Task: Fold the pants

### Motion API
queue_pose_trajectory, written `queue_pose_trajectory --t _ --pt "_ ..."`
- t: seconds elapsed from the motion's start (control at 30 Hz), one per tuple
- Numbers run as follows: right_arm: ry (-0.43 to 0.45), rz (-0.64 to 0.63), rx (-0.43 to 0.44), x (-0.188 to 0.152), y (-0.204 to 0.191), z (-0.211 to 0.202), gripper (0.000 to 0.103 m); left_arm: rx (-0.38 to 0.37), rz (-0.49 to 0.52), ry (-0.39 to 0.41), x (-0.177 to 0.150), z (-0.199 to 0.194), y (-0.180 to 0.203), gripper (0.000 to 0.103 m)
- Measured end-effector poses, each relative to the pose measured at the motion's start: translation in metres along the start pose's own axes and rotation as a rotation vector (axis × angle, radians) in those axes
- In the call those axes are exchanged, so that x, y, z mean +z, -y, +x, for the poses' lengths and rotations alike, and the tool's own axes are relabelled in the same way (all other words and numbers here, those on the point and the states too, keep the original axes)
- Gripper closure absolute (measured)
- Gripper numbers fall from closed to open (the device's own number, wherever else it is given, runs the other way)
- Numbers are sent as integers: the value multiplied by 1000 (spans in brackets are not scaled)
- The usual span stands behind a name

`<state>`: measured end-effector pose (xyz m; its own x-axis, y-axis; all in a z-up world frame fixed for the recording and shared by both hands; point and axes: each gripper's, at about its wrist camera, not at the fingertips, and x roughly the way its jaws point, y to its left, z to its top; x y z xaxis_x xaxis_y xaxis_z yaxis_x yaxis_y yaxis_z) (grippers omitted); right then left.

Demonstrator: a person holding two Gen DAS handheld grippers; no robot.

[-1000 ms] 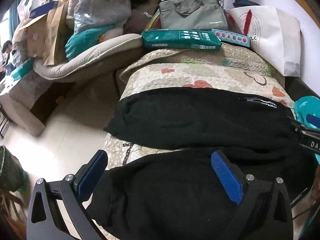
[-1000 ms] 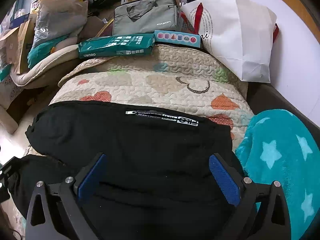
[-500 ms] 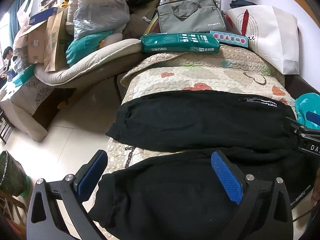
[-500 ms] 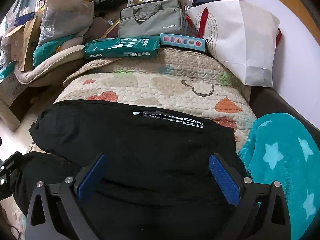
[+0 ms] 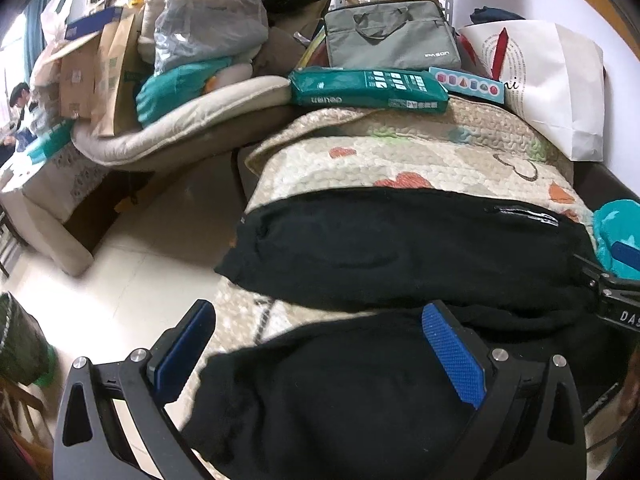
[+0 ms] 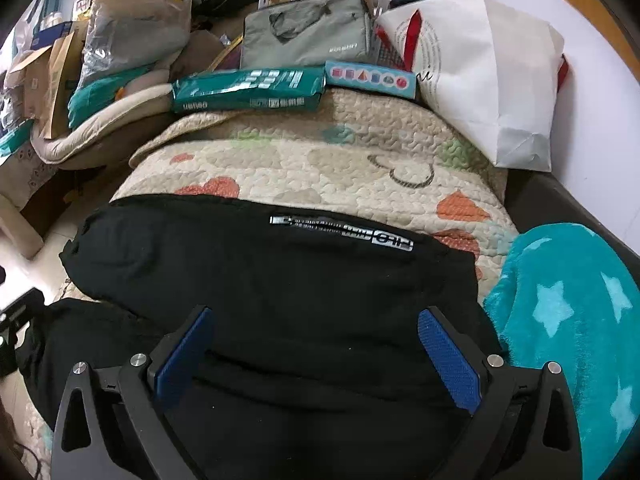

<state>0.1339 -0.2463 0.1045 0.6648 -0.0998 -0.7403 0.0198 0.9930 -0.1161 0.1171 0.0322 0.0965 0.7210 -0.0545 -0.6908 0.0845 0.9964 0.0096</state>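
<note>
Left wrist view: left claw [image 5: 318,350] at the lower edge, its blue-padded fingers [image 5: 454,354] spread wide with nothing between the pads.
Left claw position: above the near leg of the black pants [image 5: 400,248]; whether the pads touch the cloth cannot be told.
Pants, left wrist view: two black legs lie crosswise ahead of the claw, the far leg beyond its tips, the near leg under and between its fingers, with a strip of quilt showing between them on the left.
Right wrist view: right claw [image 6: 314,346] at the lower edge, fingers likewise spread wide and holding nothing.
Right claw position: over the upper part of the black pants [image 6: 280,280], where both legs join; a white printed label lies ahead of the tips.
Support: heart-patterned quilt [image 6: 320,160] covering a bed, under the pants and stretching away beyond both claws.
Right of the right claw: teal star-print blanket [image 6: 572,320], just beside the edge of the pants.
Far ahead of both claws: green wrapped package [image 6: 248,88] and flat blue box [image 6: 368,76] at the far end of the quilt, a grey laptop bag [image 6: 308,36] behind them.
Far right ahead: white paper bag [image 6: 492,80] against the wall.
Left of the left claw: pale tiled floor [image 5: 140,264], with piled cushions and cardboard boxes beyond it.
</note>
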Motion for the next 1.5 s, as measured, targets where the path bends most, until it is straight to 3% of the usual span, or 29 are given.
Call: queue_pose_trajectory --t 0.07,0.17,0.33,0.47,0.57,0.77,0.83,0.9,0.97,1.0,1.03,1.13,1.17,1.2,1.23,1.37,1.5 --pt "-59 -27 46 16 6 6 0 38 36 2 10 4 -5 0" --pt "-79 -80 116 45 19 14 0 25 34 -29 29 17 -22 0" --pt "-115 -146 200 78 38 46 2 -90 35 -109 67 68 -52 0" --pt "-143 -175 264 89 48 70 12 -158 146 -176 87 112 -53 0" --pt "-177 -221 278 92 48 94 20 -203 181 -182 99 136 -51 0" --pt "-216 -256 331 99 44 130 22 -271 212 -233 110 187 -43 0" --pt "-235 -249 349 100 43 142 26 -289 254 -265 106 202 -34 5" --pt "-258 -240 370 98 41 151 38 -304 302 -298 100 212 -26 12" --pt "-265 -253 383 93 39 153 41 -318 329 -290 95 213 -21 15" --pt "-265 -265 388 90 39 152 42 -341 322 -296 95 213 -21 25" --pt "-272 -266 391 88 39 151 47 -358 312 -302 95 212 -22 29" --pt "-291 -260 387 80 43 152 67 -353 310 -286 97 206 -27 63" --pt "-291 -256 388 78 43 151 75 -374 284 -290 99 204 -32 83" --pt "-289 -253 387 77 44 150 78 -391 261 -296 101 202 -35 94" --pt "-286 -250 387 77 44 148 82 -407 240 -297 102 200 -38 95" --pt "-270 -240 365 77 45 138 90 -341 293 -254 102 184 -22 96" --pt "-241 -241 342 78 45 117 91 -335 282 -193 108 155 -19 96"
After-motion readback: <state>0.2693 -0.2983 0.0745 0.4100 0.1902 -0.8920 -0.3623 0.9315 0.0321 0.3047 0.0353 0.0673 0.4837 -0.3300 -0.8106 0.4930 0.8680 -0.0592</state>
